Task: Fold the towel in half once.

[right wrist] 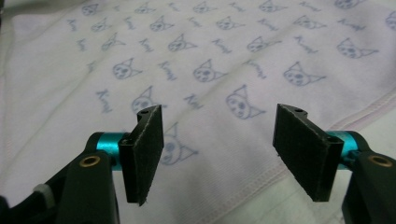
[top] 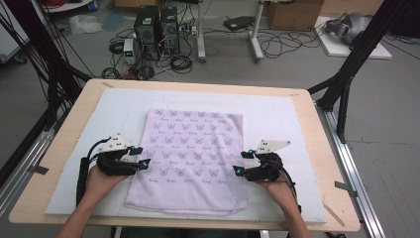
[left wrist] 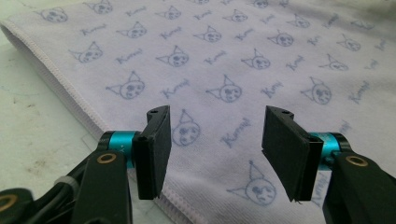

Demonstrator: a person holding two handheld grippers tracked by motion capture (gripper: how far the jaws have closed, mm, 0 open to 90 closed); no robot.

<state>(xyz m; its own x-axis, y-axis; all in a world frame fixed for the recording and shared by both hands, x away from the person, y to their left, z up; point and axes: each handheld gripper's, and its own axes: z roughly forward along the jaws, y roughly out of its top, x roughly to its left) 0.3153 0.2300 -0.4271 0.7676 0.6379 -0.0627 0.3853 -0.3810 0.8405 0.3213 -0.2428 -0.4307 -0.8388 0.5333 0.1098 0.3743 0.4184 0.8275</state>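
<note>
2 open grippers at the side edges of a folded towel

The pale lilac towel (top: pixel 190 158), printed with small cat faces, lies folded flat in the middle of a white mat (top: pixel 277 111) that covers the wooden table (top: pixel 327 148). The left gripper (top: pixel 141 157) sits at the towel's left edge and the right gripper (top: pixel 243 162) at its right edge, each held in one of the person's hands coming in from the near side. In the left gripper view (left wrist: pixel 215 149) the jaws stand apart over the hemmed edge with nothing pressed between them. In the right gripper view (right wrist: pixel 219 154) the jaws are likewise spread over the cloth near its stitched hem, gripping nothing.
</note>
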